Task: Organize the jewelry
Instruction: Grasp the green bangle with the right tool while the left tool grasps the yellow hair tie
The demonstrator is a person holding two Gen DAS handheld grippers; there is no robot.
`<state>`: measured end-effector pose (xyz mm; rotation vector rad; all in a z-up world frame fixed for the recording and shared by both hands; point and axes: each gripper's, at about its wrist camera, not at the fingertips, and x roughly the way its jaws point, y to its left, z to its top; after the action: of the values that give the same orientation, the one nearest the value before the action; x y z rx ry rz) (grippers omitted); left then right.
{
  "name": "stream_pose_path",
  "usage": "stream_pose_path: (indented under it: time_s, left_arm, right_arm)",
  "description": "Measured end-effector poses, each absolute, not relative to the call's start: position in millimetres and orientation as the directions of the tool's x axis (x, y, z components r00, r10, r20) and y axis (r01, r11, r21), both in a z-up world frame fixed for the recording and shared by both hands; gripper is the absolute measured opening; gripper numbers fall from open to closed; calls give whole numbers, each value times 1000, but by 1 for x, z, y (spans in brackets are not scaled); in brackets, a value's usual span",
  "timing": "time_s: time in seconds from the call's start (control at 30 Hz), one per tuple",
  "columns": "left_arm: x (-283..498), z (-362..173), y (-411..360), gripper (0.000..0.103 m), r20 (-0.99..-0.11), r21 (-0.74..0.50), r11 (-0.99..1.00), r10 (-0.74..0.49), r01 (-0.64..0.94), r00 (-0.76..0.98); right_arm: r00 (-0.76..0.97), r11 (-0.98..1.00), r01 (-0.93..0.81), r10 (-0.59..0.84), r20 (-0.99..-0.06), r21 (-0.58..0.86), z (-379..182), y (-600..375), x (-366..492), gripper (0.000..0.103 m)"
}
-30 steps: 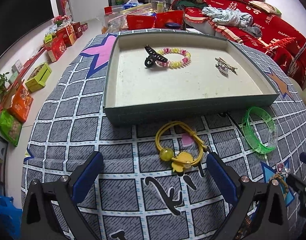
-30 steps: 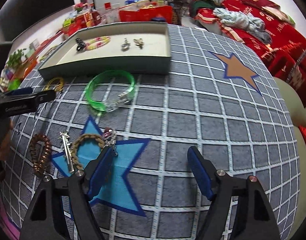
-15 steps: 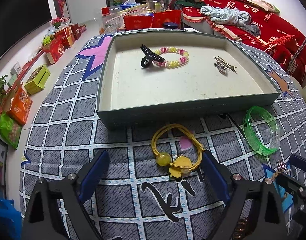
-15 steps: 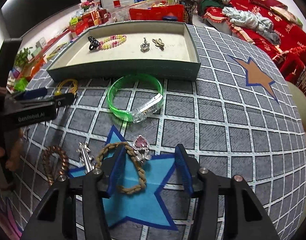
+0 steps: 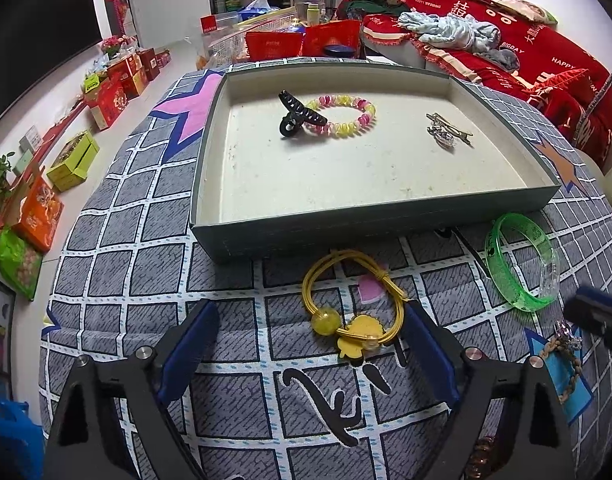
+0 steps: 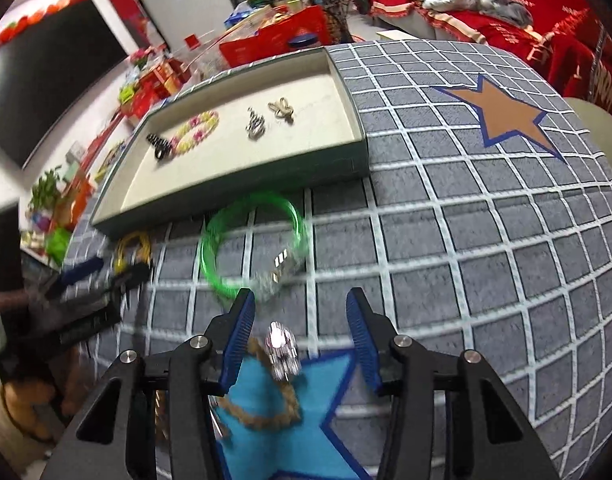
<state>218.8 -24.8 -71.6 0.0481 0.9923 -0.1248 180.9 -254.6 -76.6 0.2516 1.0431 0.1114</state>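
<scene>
1. Right gripper (image 6: pixel 297 328) has swung in fast over the last second. It was sitting back from the blue star (image 6: pixel 265 432), and now its fingers (image 6: pixel 237 336) straddle the silver charm (image 6: pixel 281 346) on the braided bracelet (image 6: pixel 265 408). The view is smeared, so it's moving even now.

2. Those fingers are spread but narrower than a second ago. They look to be closing in on the charm, nothing pinched yet.

3. Left gripper (image 5: pixel 306 340) has crept forward too. The yellow hair tie (image 5: pixel 352 304) now lies between its wide-spread fingers (image 5: pixel 189 340), with the right finger just about at the cord. No grip there either.

4. The tray (image 5: pixel 386 220) holds what it held before: black claw clip (image 5: pixel 295 114), pink-and-yellow bead bracelet (image 5: pixel 346 116) and two small metal pieces (image 5: pixel 446 132).

5. Left out on the table (image 6: pixel 466 240) are the hair tie, the green bangle (image 5: pixel 520 264), the braided bracelet and a brown beaded piece (image 5: pixel 480 456), which I can barely make out.

6. My read is that both hands are lining up picks at once. The right looks nearer to closing, and a thin bracelet lying flat on cloth may need a low, careful pinch.
</scene>
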Motion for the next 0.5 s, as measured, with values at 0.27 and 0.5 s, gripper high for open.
stream_pose_path:
  time_s: [0.27, 0.5]
  left_arm:
    - [218, -69, -28, 86, -826, -17, 988, -100, 153, 555]
    - [214, -65, -33, 38, -815, -27, 975, -150, 221, 559]
  right_arm:
    - [476, 981, 77, 120, -871, 177, -80, -231, 213, 51]
    - [471, 998, 46, 17, -882, 44, -80, -216, 212, 12]
